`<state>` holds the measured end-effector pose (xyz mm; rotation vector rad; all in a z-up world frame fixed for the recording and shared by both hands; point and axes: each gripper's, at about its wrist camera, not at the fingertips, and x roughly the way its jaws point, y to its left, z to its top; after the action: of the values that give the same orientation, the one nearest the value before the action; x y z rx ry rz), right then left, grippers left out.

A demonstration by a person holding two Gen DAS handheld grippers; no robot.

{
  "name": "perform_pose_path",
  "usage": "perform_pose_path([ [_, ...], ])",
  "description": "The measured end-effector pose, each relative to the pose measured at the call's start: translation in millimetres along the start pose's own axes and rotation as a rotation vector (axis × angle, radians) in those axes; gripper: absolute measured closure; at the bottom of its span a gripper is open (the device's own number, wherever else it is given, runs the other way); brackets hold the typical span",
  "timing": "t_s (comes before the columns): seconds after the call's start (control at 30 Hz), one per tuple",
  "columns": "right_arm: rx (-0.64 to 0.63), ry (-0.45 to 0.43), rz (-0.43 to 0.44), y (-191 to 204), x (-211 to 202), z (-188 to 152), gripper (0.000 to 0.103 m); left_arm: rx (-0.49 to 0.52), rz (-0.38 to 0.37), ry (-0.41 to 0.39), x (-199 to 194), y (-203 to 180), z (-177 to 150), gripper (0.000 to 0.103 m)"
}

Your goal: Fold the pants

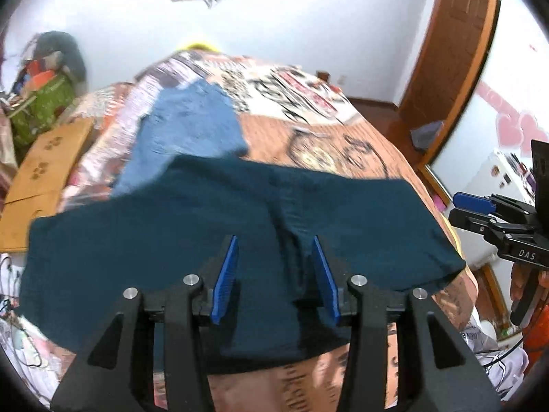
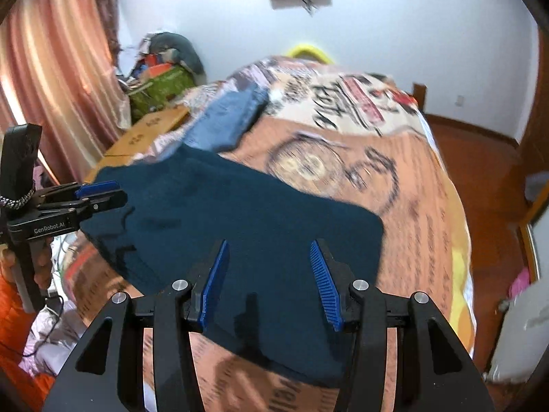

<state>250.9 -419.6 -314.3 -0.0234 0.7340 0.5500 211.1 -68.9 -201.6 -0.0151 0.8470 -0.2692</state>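
Dark teal pants (image 1: 212, 219) lie spread flat across the near end of the bed, also in the right wrist view (image 2: 247, 226). My left gripper (image 1: 276, 252) hovers above their middle, open and empty, blue pads apart. It shows from the side in the right wrist view (image 2: 113, 194). My right gripper (image 2: 269, 252) is open and empty above the right part of the pants. In the left wrist view it sits at the far right (image 1: 456, 207), off the bed's edge.
A light blue garment (image 1: 192, 130) lies further up the patterned bedspread (image 1: 329, 137). A cardboard box (image 1: 44, 168) and a green bag (image 1: 44, 110) stand left of the bed. A wooden door (image 1: 456, 44) is at the right, pink curtains (image 2: 51, 79) at the left.
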Motion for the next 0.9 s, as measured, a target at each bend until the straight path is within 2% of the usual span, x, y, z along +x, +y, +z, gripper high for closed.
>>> perform_pose_path([
  [0.13,-0.039,-0.01,0.03,20.5,9.7,12.7,0.057,-0.044,0.074,-0.057,-28.6,36.0,-1.8,0.046],
  [0.2,-0.058,-0.003,0.041,30.7,16.7,15.9,0.057,-0.067,0.125,-0.079,-41.1,56.5,-7.2,0.044],
  [0.43,-0.104,0.058,0.061,57.8,50.7,19.6,0.056,-0.204,0.213,-0.064,-57.8,126.7,-39.6,0.04],
  [0.7,-0.132,0.182,0.054,77.4,90.1,5.4,0.056,-0.373,0.202,0.053,-41.8,183.3,-93.2,0.04],
  [0.9,-0.149,0.194,0.035,79.8,94.1,-2.4,0.054,-0.531,0.102,0.117,-24.8,209.6,-125.3,0.04],
])
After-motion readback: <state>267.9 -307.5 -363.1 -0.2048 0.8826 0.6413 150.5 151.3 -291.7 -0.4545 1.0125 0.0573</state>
